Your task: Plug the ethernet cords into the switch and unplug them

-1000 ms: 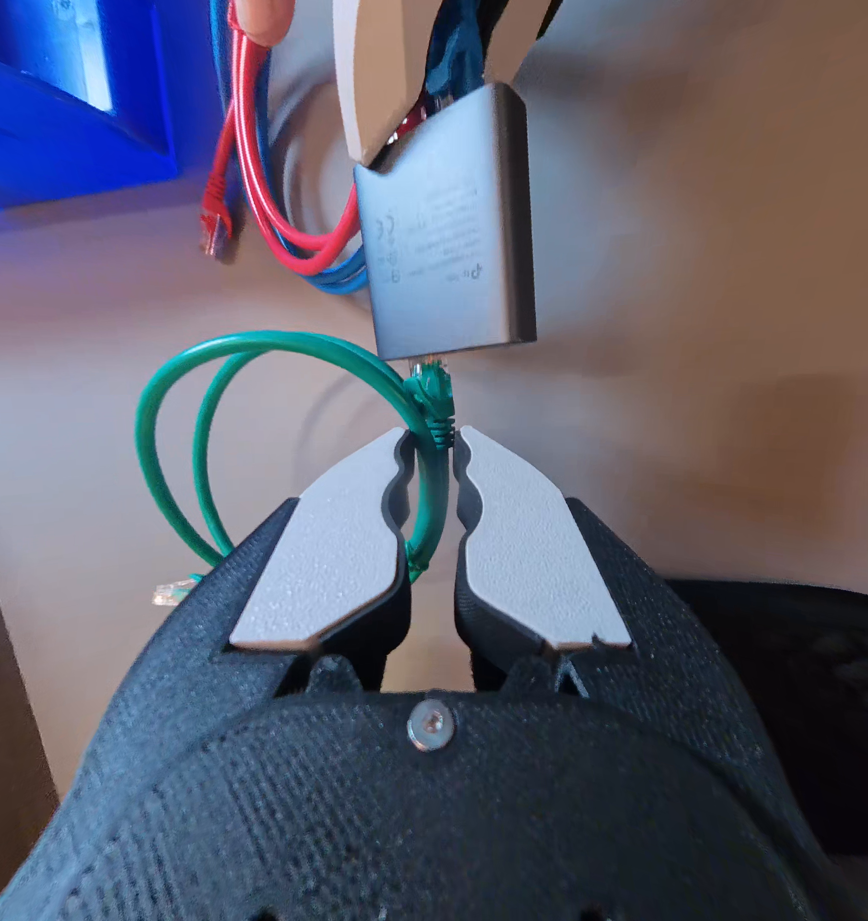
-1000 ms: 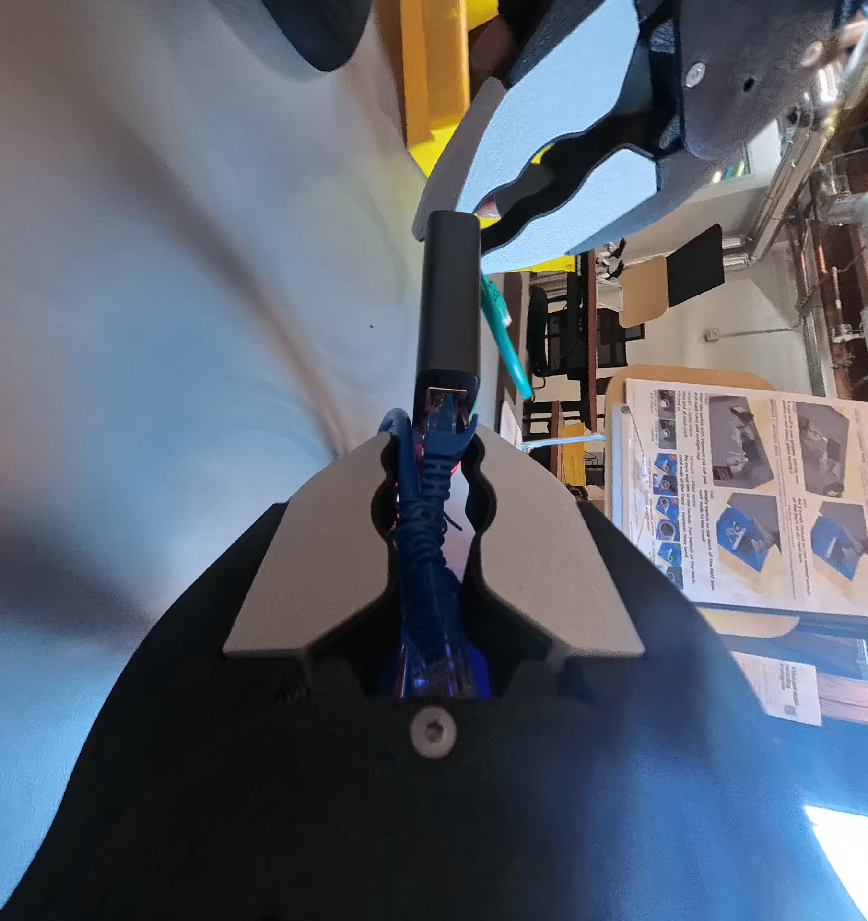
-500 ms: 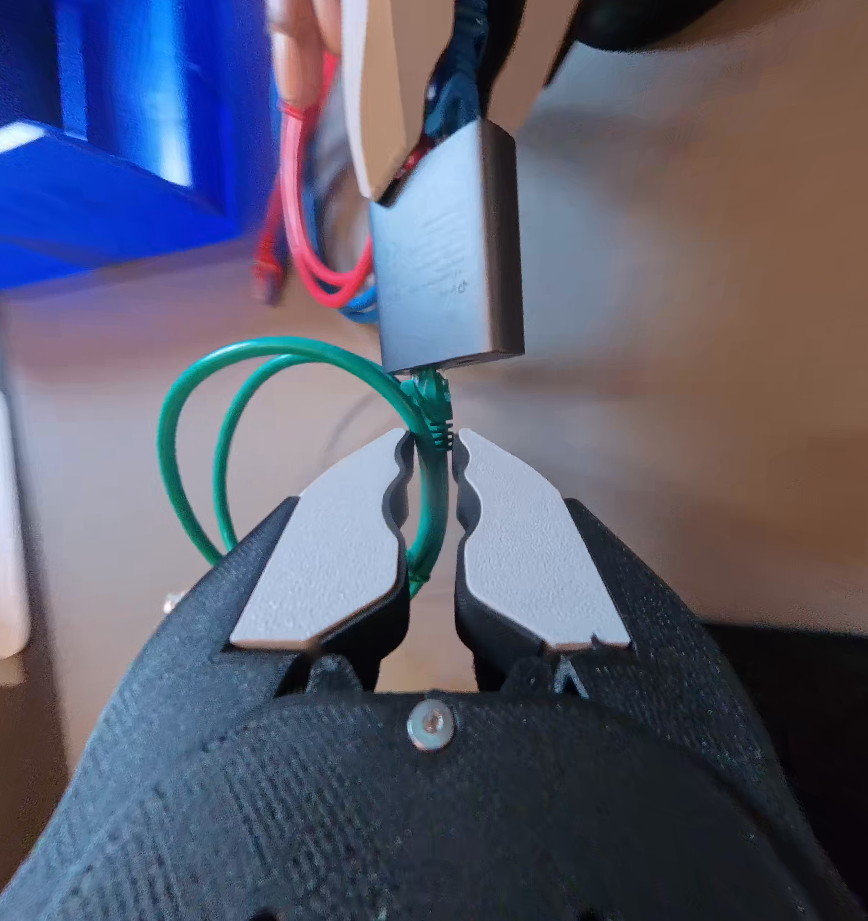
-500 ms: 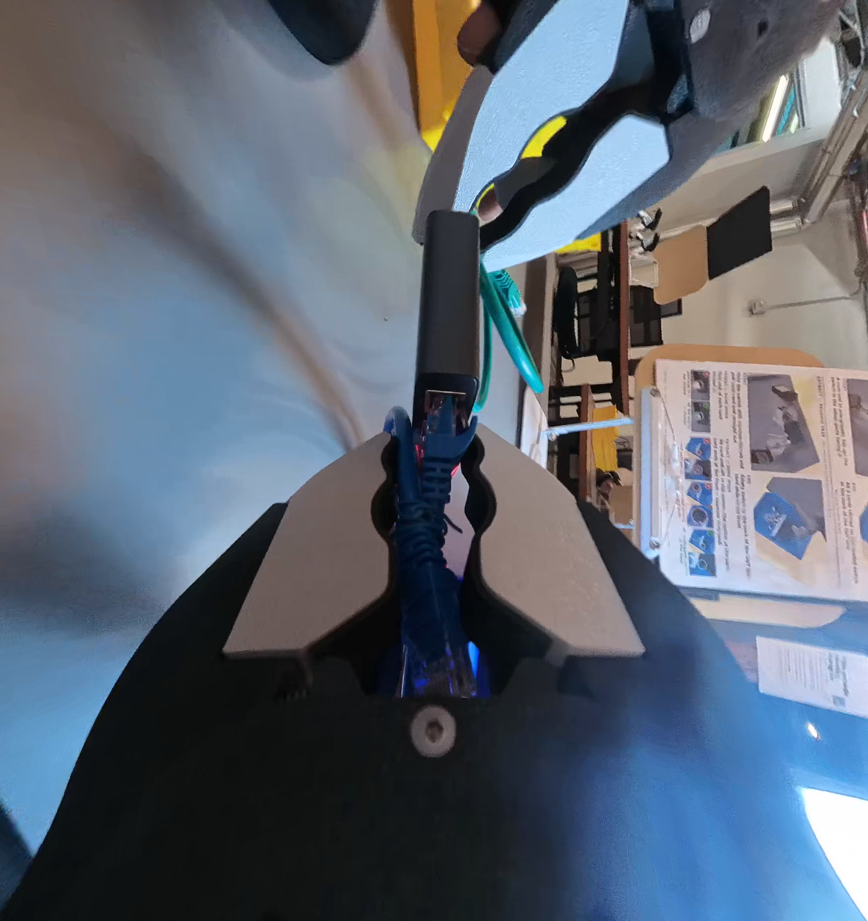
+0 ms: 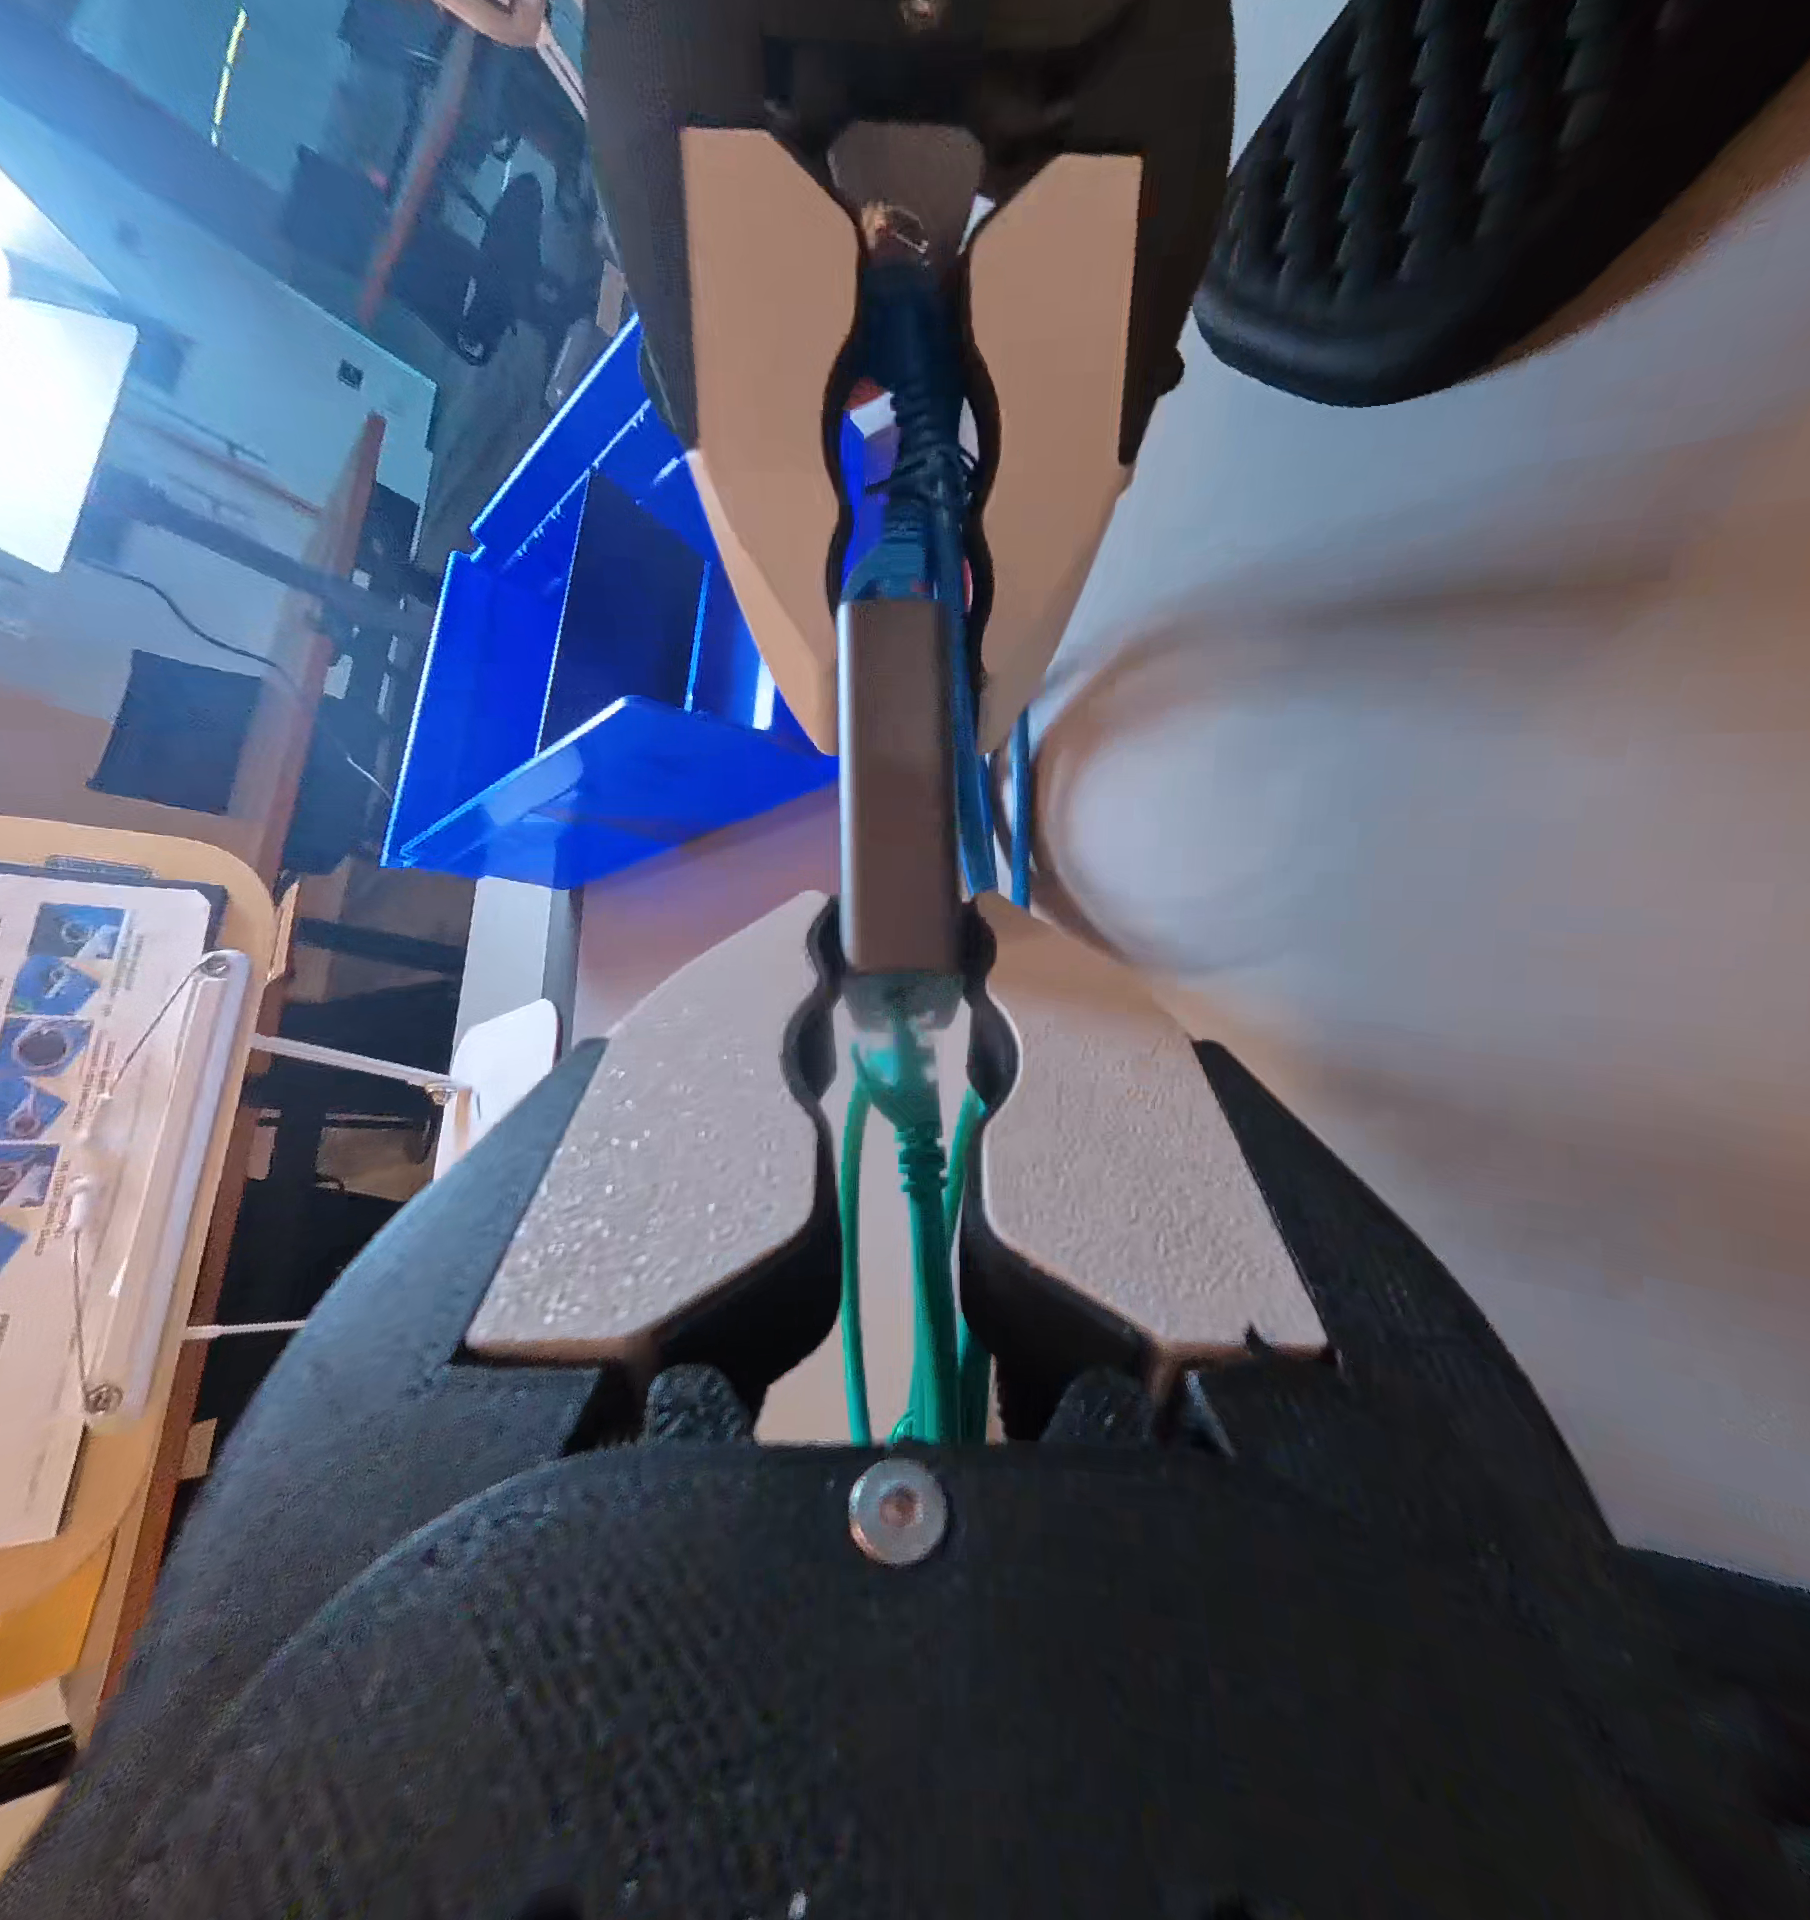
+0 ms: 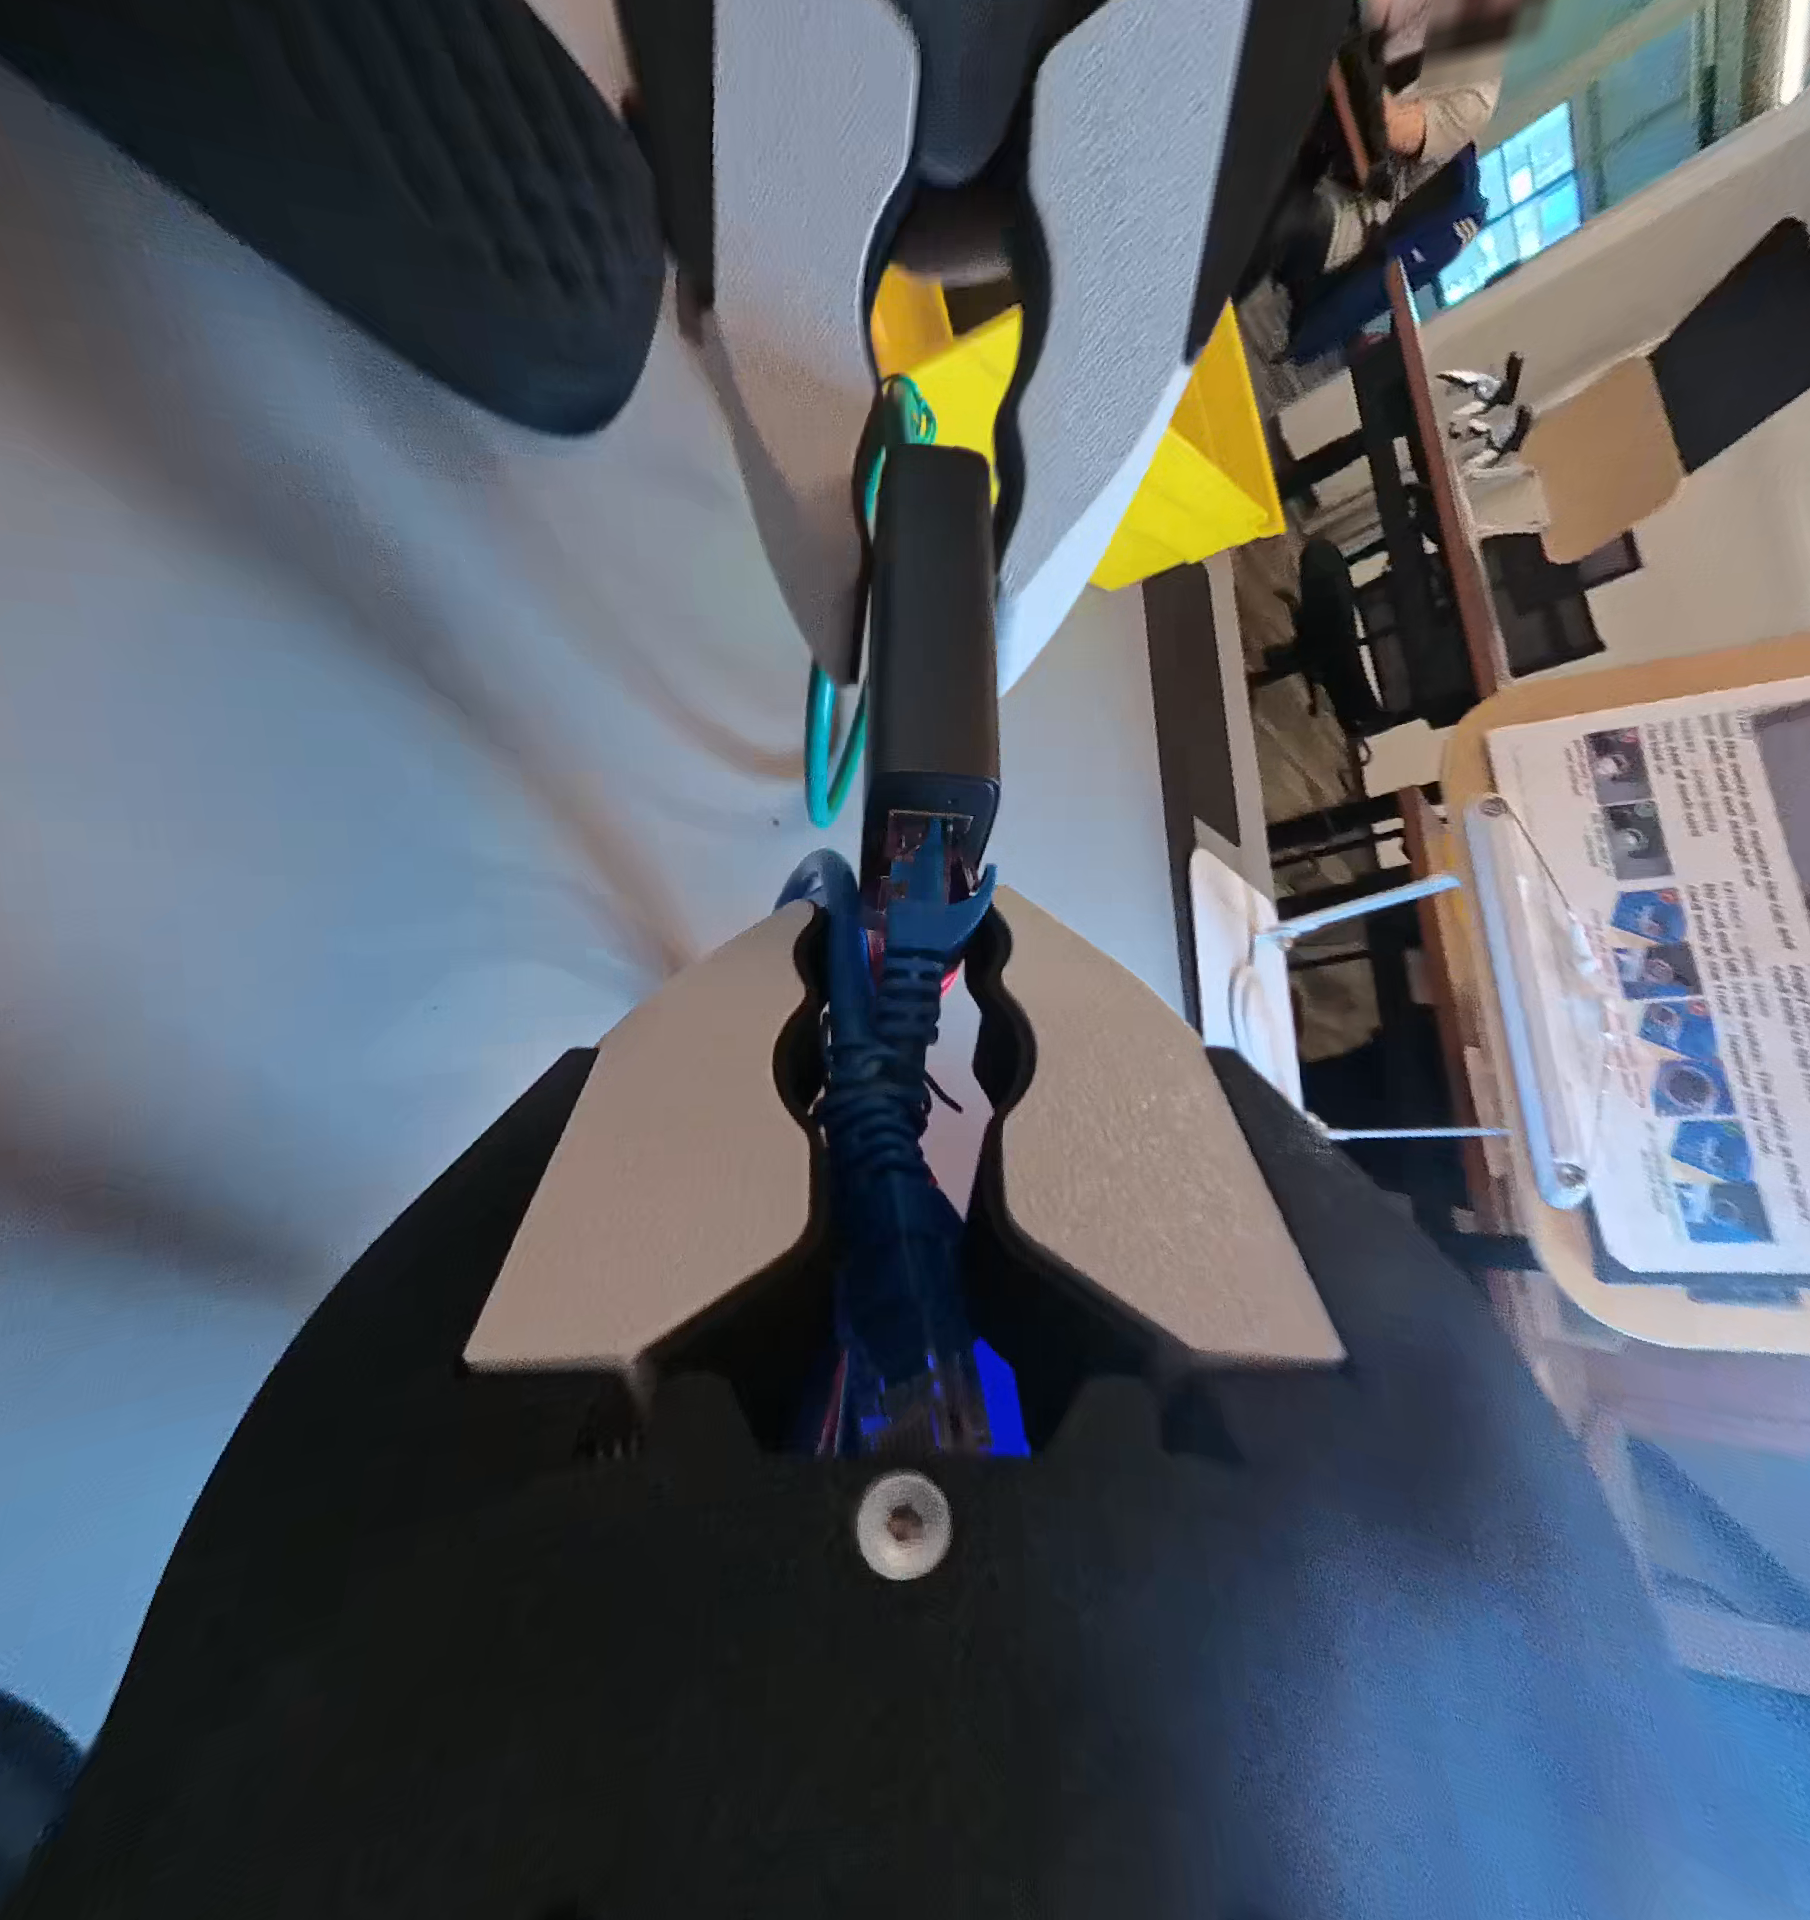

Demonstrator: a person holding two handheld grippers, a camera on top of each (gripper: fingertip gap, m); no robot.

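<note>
A slim grey switch (image 5: pixel 896 790) hangs edge-on in the air between my two grippers. My left gripper (image 5: pixel 899 940) has its fingertips pressed around the switch's near end. The green cord (image 5: pixel 916 1226) runs back between its fingers, and the green plug (image 5: pixel 896 1029) sits in the port. My right gripper (image 6: pixel 901 920) is shut on the blue cord (image 6: pixel 885 1081), whose plug (image 6: pixel 927 883) is in the switch's (image 6: pixel 932 613) opposite port. A red cord shows beside the blue one. Each gripper shows facing the other: the right one (image 5: pixel 906 623), the left one (image 6: pixel 937 457).
A white tabletop (image 5: pixel 1452 831) lies alongside. A blue bin (image 5: pixel 589 727) and a yellow bin (image 6: pixel 1192 468) stand on it. A black ribbed object (image 5: pixel 1503 187) is at the far side. An instruction sheet on a stand (image 6: pixel 1711 987) is to one side. The left gripper's tips are roughly 4 cm from the right gripper's.
Both grippers and the switch have rolled, so the switch now shows edge-on. My left gripper slid forward along the green cord, past the plug, onto the switch's end, with its jaws a little wider.
</note>
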